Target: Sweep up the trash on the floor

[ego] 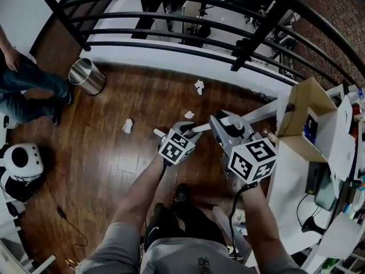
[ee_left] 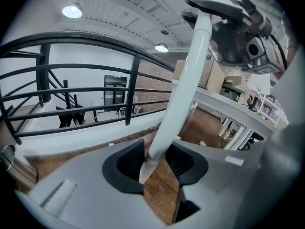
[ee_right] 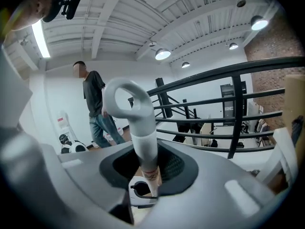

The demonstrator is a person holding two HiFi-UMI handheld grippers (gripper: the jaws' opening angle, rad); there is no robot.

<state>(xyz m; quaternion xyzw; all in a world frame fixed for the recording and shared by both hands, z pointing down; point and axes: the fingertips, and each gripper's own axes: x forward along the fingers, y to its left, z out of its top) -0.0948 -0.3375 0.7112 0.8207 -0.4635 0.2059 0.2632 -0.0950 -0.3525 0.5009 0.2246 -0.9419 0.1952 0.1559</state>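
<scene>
Left gripper [ee_left: 157,171] is half-closed, clamping a long white plastic pole [ee_left: 187,82]; right gripper [ee_right: 147,176] narrowly pinches a white loop-ended handle [ee_right: 144,147].

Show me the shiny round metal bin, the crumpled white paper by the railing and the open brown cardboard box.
shiny round metal bin [ego: 94,84]: head view, on its side wall.
crumpled white paper by the railing [ego: 199,86]: head view, on its middle.
open brown cardboard box [ego: 308,96]: head view, on its upper panel.
</scene>
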